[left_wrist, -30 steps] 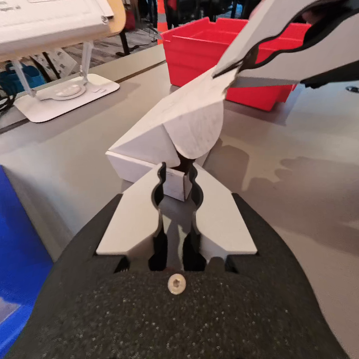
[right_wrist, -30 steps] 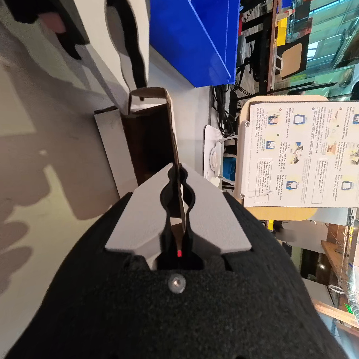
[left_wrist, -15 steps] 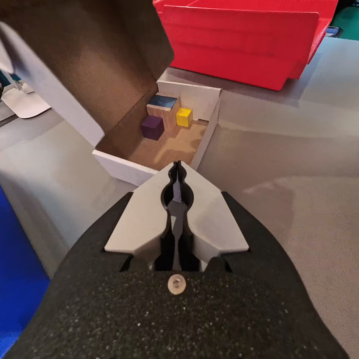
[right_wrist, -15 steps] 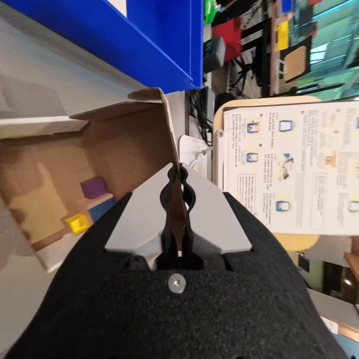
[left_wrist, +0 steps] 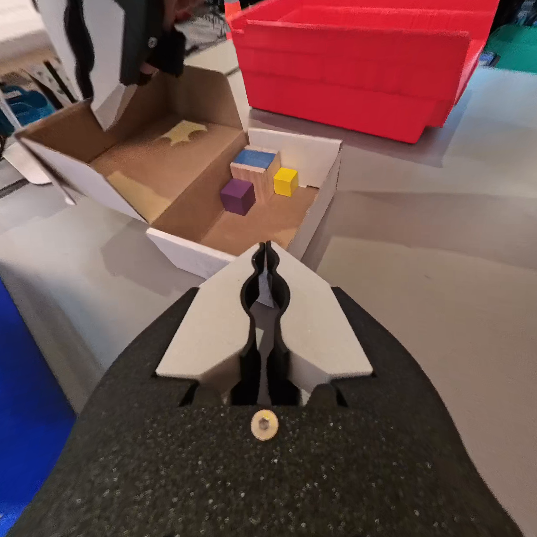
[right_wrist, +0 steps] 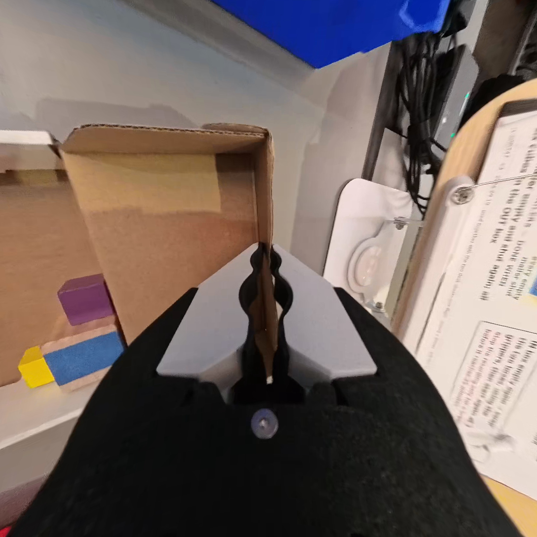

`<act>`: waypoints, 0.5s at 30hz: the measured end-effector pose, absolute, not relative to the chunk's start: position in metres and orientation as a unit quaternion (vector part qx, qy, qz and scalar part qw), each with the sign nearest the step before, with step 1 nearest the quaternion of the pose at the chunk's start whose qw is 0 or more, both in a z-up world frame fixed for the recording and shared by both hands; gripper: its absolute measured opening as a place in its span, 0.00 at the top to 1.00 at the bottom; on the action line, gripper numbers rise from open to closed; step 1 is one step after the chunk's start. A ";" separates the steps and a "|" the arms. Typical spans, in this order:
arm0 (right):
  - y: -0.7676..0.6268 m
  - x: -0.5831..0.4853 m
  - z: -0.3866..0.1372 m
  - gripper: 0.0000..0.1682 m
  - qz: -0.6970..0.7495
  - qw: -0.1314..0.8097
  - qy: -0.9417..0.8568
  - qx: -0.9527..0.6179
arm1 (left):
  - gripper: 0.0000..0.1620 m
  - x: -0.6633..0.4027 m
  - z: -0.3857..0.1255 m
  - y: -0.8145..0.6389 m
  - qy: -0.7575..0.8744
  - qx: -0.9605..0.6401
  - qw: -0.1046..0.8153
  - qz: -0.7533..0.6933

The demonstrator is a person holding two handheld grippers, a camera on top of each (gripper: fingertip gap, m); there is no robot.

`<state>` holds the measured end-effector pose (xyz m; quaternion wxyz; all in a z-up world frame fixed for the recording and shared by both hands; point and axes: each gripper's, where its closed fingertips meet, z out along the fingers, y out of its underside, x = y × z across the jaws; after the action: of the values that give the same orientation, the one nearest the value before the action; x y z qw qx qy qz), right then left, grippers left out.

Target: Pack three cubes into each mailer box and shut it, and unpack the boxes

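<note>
A white mailer box (left_wrist: pixel 189 252) stands open on the grey table, its brown lid (left_wrist: pixel 139 168) folded back to the left. Inside, at the far end, are a purple cube (left_wrist: pixel 236 197), a larger blue-topped wooden cube (left_wrist: pixel 254 162) and a yellow cube (left_wrist: pixel 285 181). My left gripper (left_wrist: pixel 266 247) is shut on the box's near corner wall. My right gripper (right_wrist: pixel 266 250) is shut on the lid's front flap (right_wrist: pixel 263 203); it also shows in the left wrist view (left_wrist: pixel 93 101) at the top left. The right wrist view shows the purple cube (right_wrist: pixel 84 299), blue cube (right_wrist: pixel 82 356) and yellow cube (right_wrist: pixel 35 370).
A red bin (left_wrist: pixel 348 72) stands just behind the box. A blue bin (left_wrist: pixel 26 377) is at the near left and also shows in the right wrist view (right_wrist: pixel 319 26). An instruction board (right_wrist: pixel 494 290) on a white stand base (right_wrist: pixel 372 232) stands left of the box. One gripper's finger ends stand about 20 centimeters off the other's. My left tips are roughly 10 centimeters from the purple cube (right_wrist: pixel 84 299).
The lid has swung from almost shut to fully open, pulled back by my right gripper. The cubes have come into view. My left gripper has closed on the box's near corner.
</note>
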<state>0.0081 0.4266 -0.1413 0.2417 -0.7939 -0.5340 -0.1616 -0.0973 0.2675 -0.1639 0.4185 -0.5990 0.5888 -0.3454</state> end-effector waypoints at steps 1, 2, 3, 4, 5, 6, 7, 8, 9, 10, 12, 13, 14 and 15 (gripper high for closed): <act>0.426 0.008 -0.134 0.99 -0.168 0.248 -0.538 -0.788 | 0.91 -0.100 -0.158 0.272 0.579 -0.598 0.426 -0.354; 0.425 0.007 -0.125 0.99 -0.178 0.257 -0.544 -0.779 | 0.78 -0.103 -0.151 0.280 0.568 -0.598 0.436 -0.360; 0.423 0.007 -0.117 0.99 -0.187 0.261 -0.551 -0.770 | 0.66 -0.105 -0.145 0.286 0.561 -0.595 0.442 -0.368; 0.420 0.007 -0.111 0.99 -0.193 0.263 -0.557 -0.764 | 0.55 -0.107 -0.140 0.290 0.559 -0.590 0.444 -0.376; 0.416 0.004 -0.107 0.99 -0.193 0.265 -0.567 -0.756 | 0.45 -0.107 -0.138 0.295 0.561 -0.589 0.443 -0.377; 0.413 0.000 -0.104 0.99 -0.195 0.271 -0.575 -0.747 | 0.35 -0.105 -0.141 0.297 0.569 -0.589 0.434 -0.374; 0.412 -0.002 -0.101 0.99 -0.198 0.274 -0.582 -0.740 | 0.29 -0.103 -0.146 0.298 0.582 -0.591 0.419 -0.369; 0.410 -0.005 -0.100 0.99 -0.200 0.275 -0.590 -0.732 | 0.22 -0.100 -0.153 0.299 0.595 -0.593 0.402 -0.365; 0.409 -0.009 -0.100 0.99 -0.200 0.279 -0.601 -0.722 | 0.19 -0.097 -0.159 0.298 0.606 -0.593 0.386 -0.363; 0.408 -0.015 -0.099 0.99 -0.195 0.283 -0.609 -0.715 | 0.16 -0.093 -0.163 0.296 0.613 -0.591 0.374 -0.368; 0.407 -0.022 -0.099 0.99 -0.186 0.288 -0.612 -0.712 | 0.14 -0.087 -0.171 0.286 0.629 -0.581 0.347 -0.382; 0.407 -0.021 -0.099 0.99 -0.189 0.284 -0.608 -0.717 | 0.14 -0.085 -0.174 0.284 0.636 -0.578 0.347 -0.375; 0.408 -0.020 -0.100 0.99 -0.193 0.277 -0.602 -0.723 | 0.15 -0.083 -0.177 0.283 0.645 -0.571 0.356 -0.363; 0.408 -0.018 -0.099 0.99 -0.196 0.275 -0.593 -0.731 | 0.15 -0.081 -0.181 0.282 0.654 -0.567 0.363 -0.345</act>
<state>-0.0185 0.4078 -0.0991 0.2755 -0.7306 -0.5933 -0.1958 -0.0806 0.2819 -0.1813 0.3628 -0.5668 0.6545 -0.3447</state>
